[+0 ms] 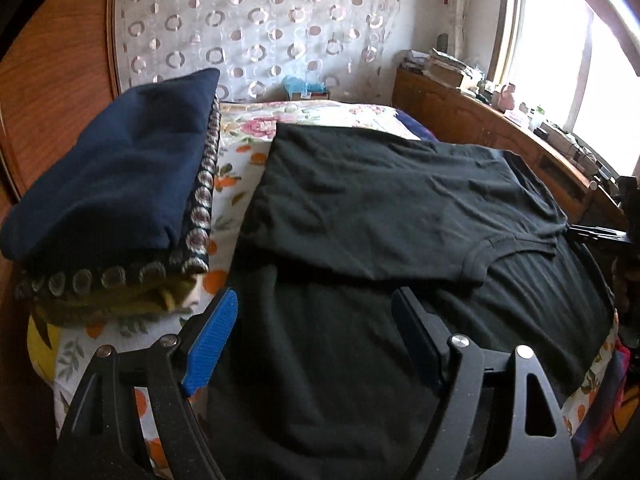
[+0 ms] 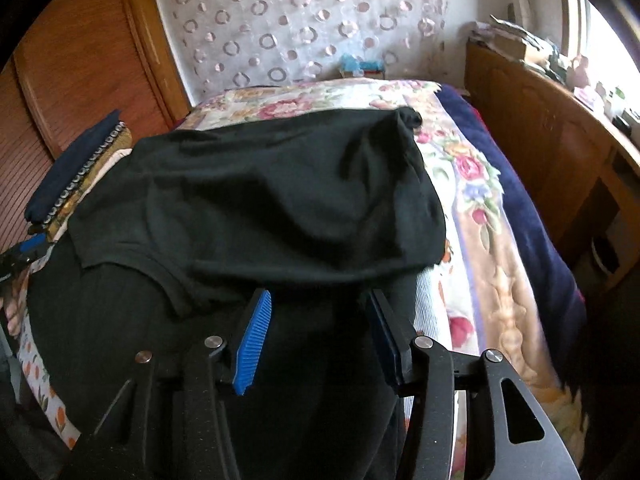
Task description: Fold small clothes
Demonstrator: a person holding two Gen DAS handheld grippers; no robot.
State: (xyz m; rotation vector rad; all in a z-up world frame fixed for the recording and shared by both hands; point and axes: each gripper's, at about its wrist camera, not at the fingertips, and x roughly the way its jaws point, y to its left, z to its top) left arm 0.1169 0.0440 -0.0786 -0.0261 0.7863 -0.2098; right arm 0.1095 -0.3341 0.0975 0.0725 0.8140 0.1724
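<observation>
Black tee (image 1: 360, 208) is lying on the bed (image 1: 240, 148) right ahead of both grippers, far half doubled back toward me. My left gripper (image 1: 316, 340) is spread wide, right gripper (image 2: 316, 340) about half open, nothing pinched, I guess letting that fold settle. Folded stack (image 1: 112, 184) waits off to the left.

A floral quilt (image 1: 248, 120) covers the bed, with a dark blue blanket (image 2: 532, 216) along its right edge. A wooden headboard (image 1: 472, 116) runs beside that edge, its ledge crowded with books (image 1: 444, 66) and small items under a bright window (image 1: 560, 48). A circle-patterned curtain (image 1: 256, 28) hangs beyond the far edge, above a blue box (image 1: 306, 88). Wooden wardrobe doors (image 2: 80, 64) stand left.
</observation>
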